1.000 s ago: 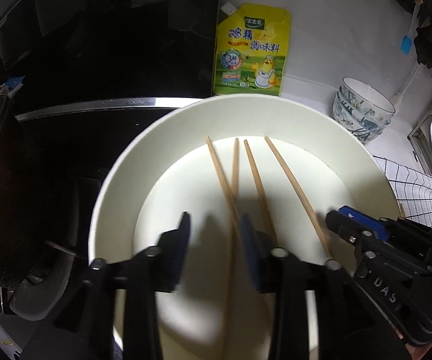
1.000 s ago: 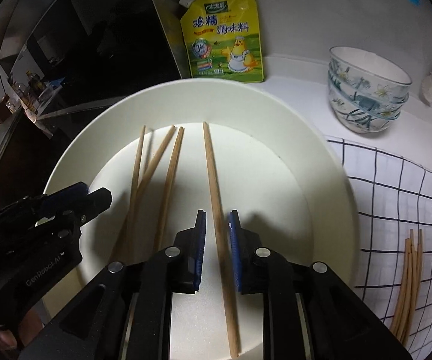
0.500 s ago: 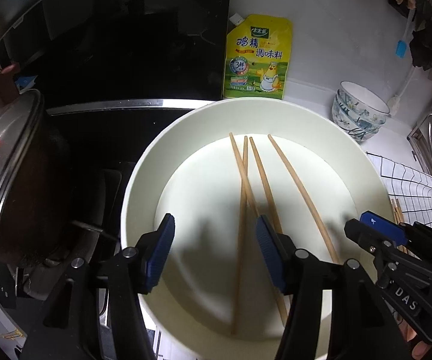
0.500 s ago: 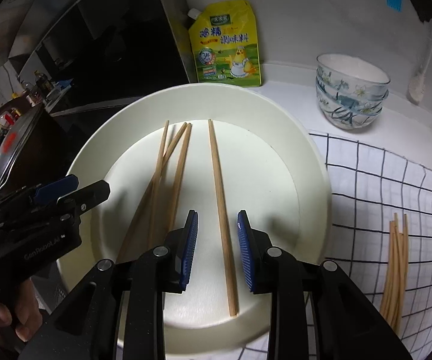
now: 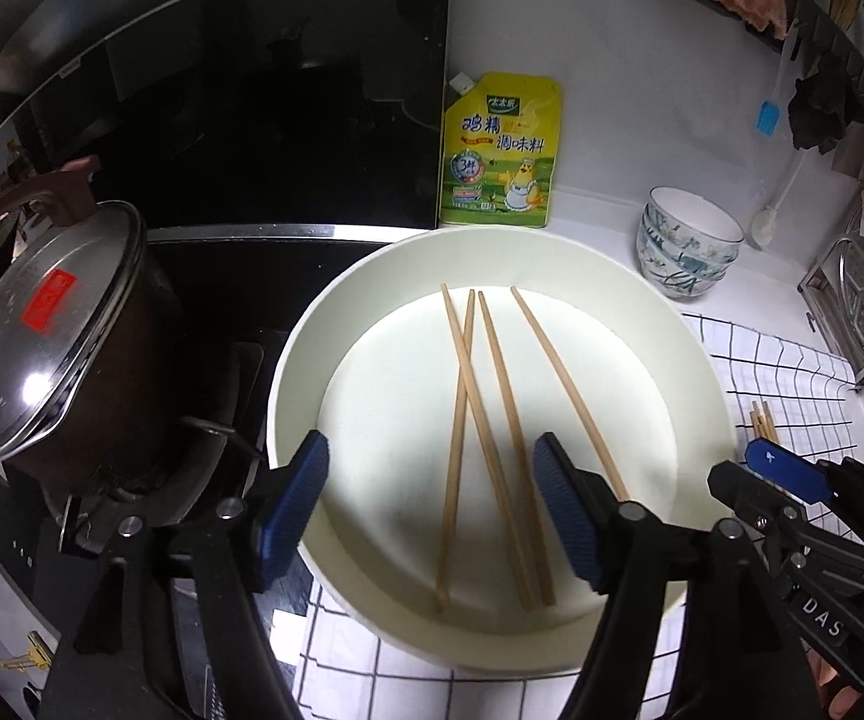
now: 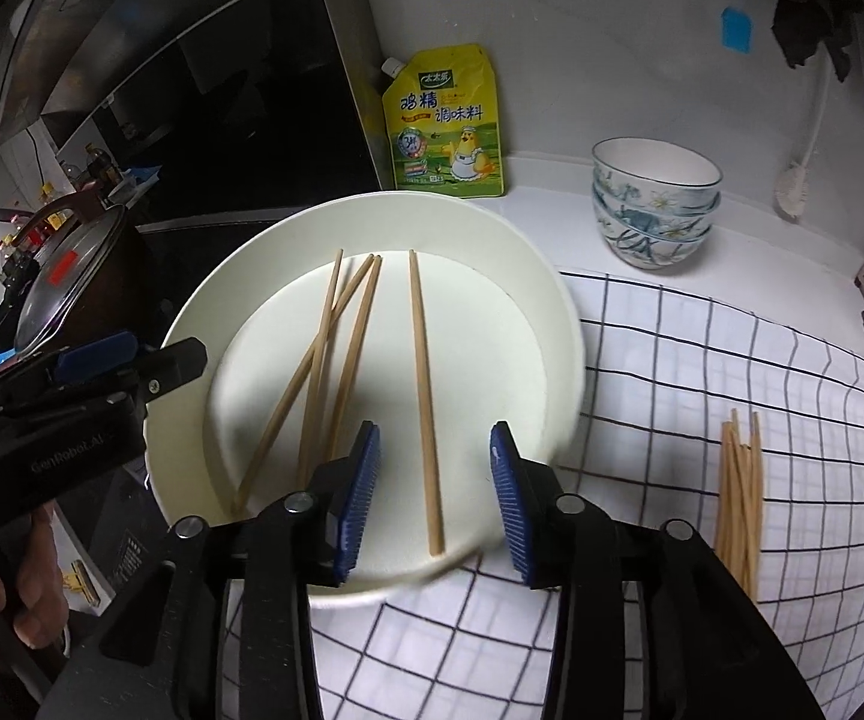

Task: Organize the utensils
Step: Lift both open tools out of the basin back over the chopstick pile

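Four wooden chopsticks [image 5: 492, 444] lie loose in the big white plate [image 5: 336, 324] at the centre of both views: three fanned and crossing toward the plate's left side, one [image 6: 425, 402] alone on their right in the right wrist view. Neither tool holds any of them. The left gripper [image 5: 432, 510] has just been spreading its blue pads wide above the near rim, with nothing pressed between them. The right gripper [image 6: 435, 498] has likewise been opening; the lone stick shows between its pads, but they stand clear of it.

A bundle of chopsticks [image 6: 741, 492] already rests on the checked cloth [image 6: 702, 360] at lower right, well apart from the plate. By my reading some sorting is done, and these four remain to be moved.

Beyond stand the stacked bowls [image 6: 654, 204], the yellow seasoning pouch [image 5: 501, 150] and the lidded pot [image 5: 54, 348].
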A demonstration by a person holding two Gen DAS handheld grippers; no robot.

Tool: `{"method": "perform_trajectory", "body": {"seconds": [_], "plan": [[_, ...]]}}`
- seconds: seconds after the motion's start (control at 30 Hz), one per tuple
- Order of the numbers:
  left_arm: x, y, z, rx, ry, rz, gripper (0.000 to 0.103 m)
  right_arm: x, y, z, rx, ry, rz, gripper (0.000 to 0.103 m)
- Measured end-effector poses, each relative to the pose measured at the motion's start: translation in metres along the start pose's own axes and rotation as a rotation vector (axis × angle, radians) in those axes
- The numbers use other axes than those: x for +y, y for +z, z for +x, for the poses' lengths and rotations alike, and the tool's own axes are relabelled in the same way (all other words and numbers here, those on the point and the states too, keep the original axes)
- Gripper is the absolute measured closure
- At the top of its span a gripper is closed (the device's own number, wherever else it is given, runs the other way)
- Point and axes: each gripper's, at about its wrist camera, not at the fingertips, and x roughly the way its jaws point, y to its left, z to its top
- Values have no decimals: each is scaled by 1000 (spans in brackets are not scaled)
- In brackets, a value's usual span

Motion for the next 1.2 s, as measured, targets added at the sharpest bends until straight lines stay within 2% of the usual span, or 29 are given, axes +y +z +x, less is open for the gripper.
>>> {"method": "perform_trajectory", "body": {"seconds": [0.27,0.53,0.83,1.03,1.2], "plan": [[-27,-15,-16,-1,-2,-1,26,-26,-21,-28,-31,2,-2,48],[-80,-30,-26,17,-64,3,19,-82,-49,-49,-16,-36,42,47],[-156,-47,-19,39,-123,59,17,-165,-84,-70,10,-150,113,43],[-195,-59,-8,55,-130,101,16,-209,-105,-63,45,-189,152,41],[-215,-70,7,76,-120,118,16,-223,-113,-49,68,-177,129,41]]}}
